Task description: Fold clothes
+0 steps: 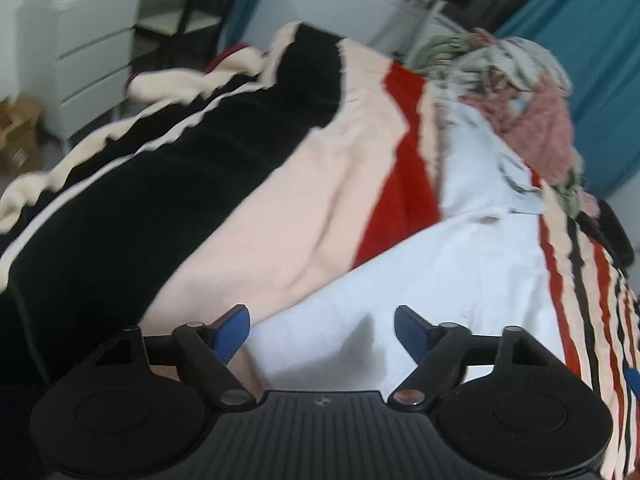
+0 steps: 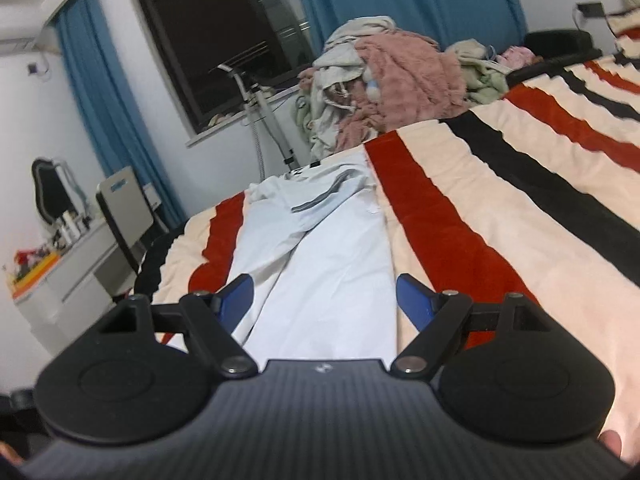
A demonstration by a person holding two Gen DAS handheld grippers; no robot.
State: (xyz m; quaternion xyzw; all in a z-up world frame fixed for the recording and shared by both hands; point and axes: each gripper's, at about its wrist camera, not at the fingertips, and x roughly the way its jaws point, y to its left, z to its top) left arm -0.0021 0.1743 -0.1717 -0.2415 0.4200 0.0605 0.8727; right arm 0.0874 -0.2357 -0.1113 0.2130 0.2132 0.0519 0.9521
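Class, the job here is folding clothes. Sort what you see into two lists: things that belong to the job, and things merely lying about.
Belongs to the job:
white garment spread on the bed
left gripper, open
right gripper, open
striped blanket, the work surface

Lying about:
heap of clothes, possibly next
chair
white drawers
blue curtains

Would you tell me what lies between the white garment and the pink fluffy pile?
In the right wrist view, only striped blanket separates the white garment from the pink fluffy pile.
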